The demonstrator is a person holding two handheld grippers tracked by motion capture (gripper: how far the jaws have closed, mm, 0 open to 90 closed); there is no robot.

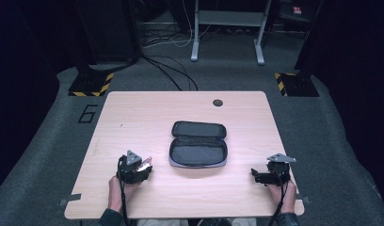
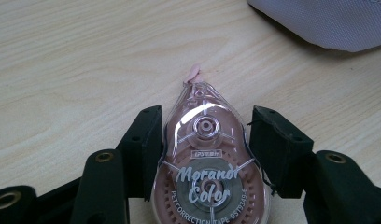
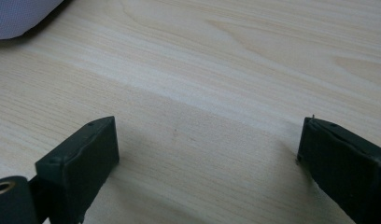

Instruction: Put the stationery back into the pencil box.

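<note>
The clear pink teardrop-shaped correction tape dispenser (image 2: pixel 208 172) sits between the jaws of your left gripper (image 1: pixel 144 165). In the left gripper view it is at bottom centre, its long axis running straight up the frame along the jaws, with the pale pink tip toward the top. The left jaw pad touches its side; the right pad is at its edge, though a thin gap there cannot be ruled out, so you appear to be holding it in a narrow grip.

The open grey fabric zip pouch (image 1: pixel 198 144) lies at the centre of the high view, flap folded back toward the top of the frame. From your left gripper it is just to the right and slightly up; its grey edge shows at the upper right of the left gripper view. The dispenser's tip therefore points past the pouch, not into it. Judging from this layout, the next move is probably a short carry rightward over the near rim.

Your right gripper (image 1: pixel 260 176) rests at the lower right of the light wooden table (image 1: pixel 133 108), jaws spread wide with nothing between them. The left gripper is nearer the pouch.
</note>
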